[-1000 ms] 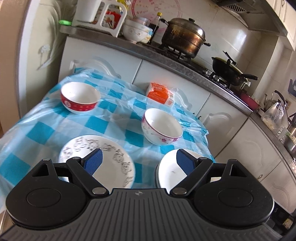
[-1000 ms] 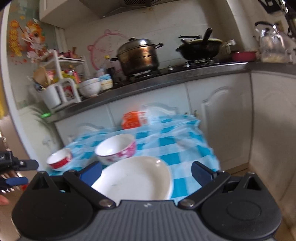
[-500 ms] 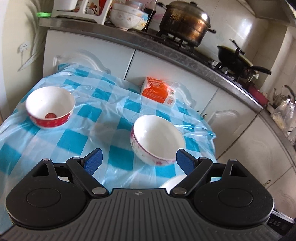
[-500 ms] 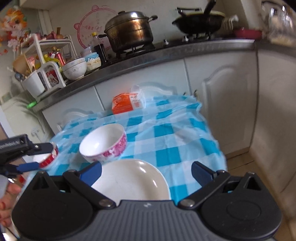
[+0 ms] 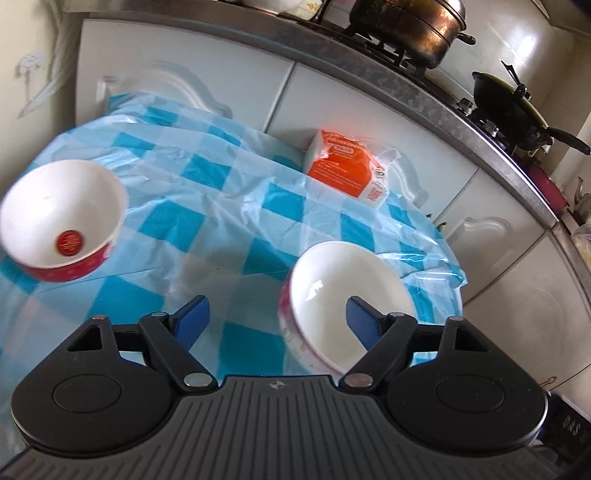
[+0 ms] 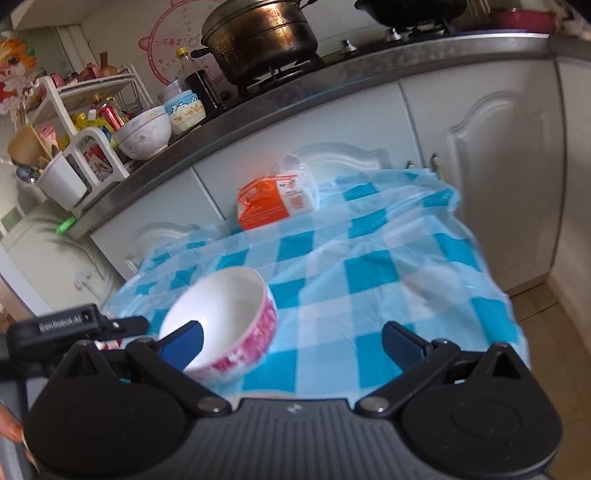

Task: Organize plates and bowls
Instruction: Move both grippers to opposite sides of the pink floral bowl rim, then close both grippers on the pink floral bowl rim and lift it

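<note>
1. Table under blue-and-white checked plastic cloth, set against white cabinet doors below a grey counter.
2. Left gripper: jaws wide, just been closing a little; nothing pressed between the blue pads. Right pad over the near inside of the pink-patterned bowl, left pad over bare cloth; bowl's left rim between the two. Contact with the bowl: cannot tell.
3. Pink-patterned bowl upright, empty, white inside, on the near right part of the table as seen from the left wrist.
4. Red bowl upright at the table's left edge, well apart from the pink one; white inside with a red round mark at the bottom.
5. Orange packet at the far side of the table, near the cabinets.
6. Right gripper: jaws wide, empty. Left pad over the near rim of the pink-patterned bowl, right pad over bare cloth.
7. Black body of the left gripper at the left edge of the right wrist view, beside the bowl.
8. Plates: none visible in either view.
9. Counter: dark steamer pot on the stove, black wok further along, white rack with clutter, patterned bowl beside it.
</note>
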{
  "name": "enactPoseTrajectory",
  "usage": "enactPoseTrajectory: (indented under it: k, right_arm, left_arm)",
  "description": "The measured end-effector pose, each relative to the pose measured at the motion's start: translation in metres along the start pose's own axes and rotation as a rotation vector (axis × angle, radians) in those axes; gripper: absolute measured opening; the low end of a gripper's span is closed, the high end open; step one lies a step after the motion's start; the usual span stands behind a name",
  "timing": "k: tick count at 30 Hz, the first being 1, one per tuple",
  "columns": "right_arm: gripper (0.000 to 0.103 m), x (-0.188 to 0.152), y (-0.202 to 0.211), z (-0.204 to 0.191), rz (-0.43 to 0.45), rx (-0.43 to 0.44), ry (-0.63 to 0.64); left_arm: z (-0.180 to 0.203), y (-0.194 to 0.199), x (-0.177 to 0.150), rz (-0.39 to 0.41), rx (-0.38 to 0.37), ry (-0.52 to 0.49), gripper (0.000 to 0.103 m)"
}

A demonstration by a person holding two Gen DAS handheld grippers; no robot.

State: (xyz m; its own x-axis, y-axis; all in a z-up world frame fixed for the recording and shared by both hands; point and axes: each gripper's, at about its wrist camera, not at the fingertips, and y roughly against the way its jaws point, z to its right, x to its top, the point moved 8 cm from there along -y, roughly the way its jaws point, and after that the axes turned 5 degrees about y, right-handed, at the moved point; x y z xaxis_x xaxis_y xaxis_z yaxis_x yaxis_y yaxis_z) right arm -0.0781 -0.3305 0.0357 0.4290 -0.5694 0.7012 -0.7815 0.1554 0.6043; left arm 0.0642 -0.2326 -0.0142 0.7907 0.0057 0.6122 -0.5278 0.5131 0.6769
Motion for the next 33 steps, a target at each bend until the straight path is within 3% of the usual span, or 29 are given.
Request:
enactPoseTrajectory:
  k: [2, 6, 12, 17, 27, 33]
  right_arm:
    - [0.099, 0.005, -0.011, 0.000, -0.026, 0.041, -0.043]
    - [0.087, 0.009, -0.032, -0.004, -0.081, 0.110, -0.114]
    - [0.082, 0.009, -0.055, -0.007, -0.137, 0.165, -0.179]
    - [0.076, 0.008, -0.070, -0.005, -0.167, 0.157, -0.209]
    - [0.053, 0.000, -0.090, -0.008, -0.227, 0.200, -0.242]
    - [0.051, -0.001, -0.092, -0.010, -0.230, 0.197, -0.245]
  left_arm:
    - [0.006, -0.007, 0.002, -0.003, -0.005, -0.014, 0.091]
    - [0.013, -0.020, 0.001, -0.022, -0.007, -0.030, 0.069]
    - [0.014, -0.042, -0.004, -0.071, -0.005, -0.014, 0.042]
    - [0.010, -0.051, -0.008, -0.096, 0.000, 0.004, 0.033]
    - [0.007, -0.054, -0.007, -0.085, 0.000, 0.009, 0.021]
    - [0.007, -0.055, -0.007, -0.081, 0.002, 0.014, 0.018]
